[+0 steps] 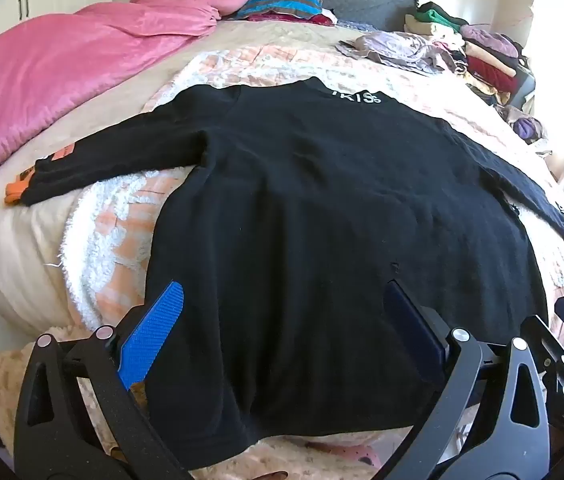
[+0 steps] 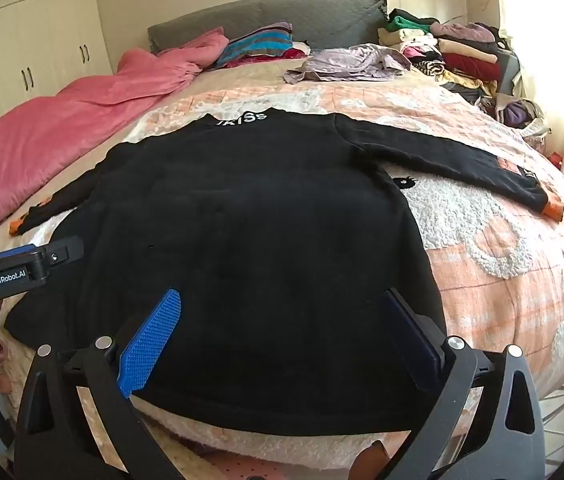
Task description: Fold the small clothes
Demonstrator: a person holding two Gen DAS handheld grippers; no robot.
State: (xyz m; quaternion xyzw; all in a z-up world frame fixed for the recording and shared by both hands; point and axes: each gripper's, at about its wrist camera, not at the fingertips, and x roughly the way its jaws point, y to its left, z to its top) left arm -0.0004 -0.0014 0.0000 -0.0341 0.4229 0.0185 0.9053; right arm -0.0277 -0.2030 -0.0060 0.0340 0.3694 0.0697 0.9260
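Black long-sleeved knit sweater (image 1: 322, 200) lying spread flat — left gripper (image 1: 282, 320), right gripper (image 2: 282, 328) hovering wide apart, grasping nothing; sleeve fold likely coming next.

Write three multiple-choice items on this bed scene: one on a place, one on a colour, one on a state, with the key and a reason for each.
1. Where does the pink blanket lie relative to the black sweater in the right wrist view?
A. To its left
B. On top of it
C. To its right

2. What colour are the sweater's cuffs?
A. Green
B. Orange
C. White

3. How does the sweater lie?
A. Folded in half
B. Crumpled in a heap
C. Spread flat, sleeves out

Key: 1 A, the blanket runs along the left edge of the bed. 2 B, orange shows at both sleeve ends. 3 C, the body lies flat with a sleeve stretched to each side.
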